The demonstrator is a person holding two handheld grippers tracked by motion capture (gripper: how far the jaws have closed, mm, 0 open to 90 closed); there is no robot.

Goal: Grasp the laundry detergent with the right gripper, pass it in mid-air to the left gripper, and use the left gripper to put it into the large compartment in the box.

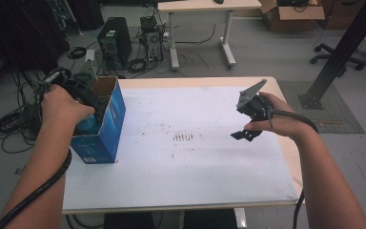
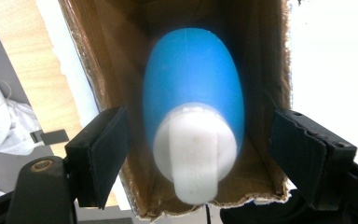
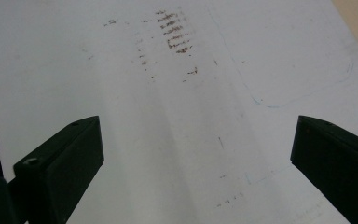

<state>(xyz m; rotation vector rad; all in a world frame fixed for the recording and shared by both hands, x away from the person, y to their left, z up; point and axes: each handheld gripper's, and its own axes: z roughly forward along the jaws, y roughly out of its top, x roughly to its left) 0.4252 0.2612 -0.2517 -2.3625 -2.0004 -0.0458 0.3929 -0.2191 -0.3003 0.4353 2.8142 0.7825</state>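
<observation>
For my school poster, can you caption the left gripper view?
Blue bottle with white cap sits in the cardboard box, open left gripper above it.

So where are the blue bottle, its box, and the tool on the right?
Blue bottle (image 2: 193, 79): left gripper view, on its blue body.
Cardboard box (image 1: 113, 121): high view, on its blue outer wall.
Right tool (image 1: 244, 135): high view, between its tips.

grey floor (image 1: 267, 57) beyond the table (image 1: 286, 157), which wears a white sheet with brown smudges. a second desk (image 1: 205, 5) stands behind, computer towers (image 1: 115, 42) and tangled cables beside it, a cardboard box (image 1: 293, 14) and chair base (image 1: 336, 61) at right.
</observation>
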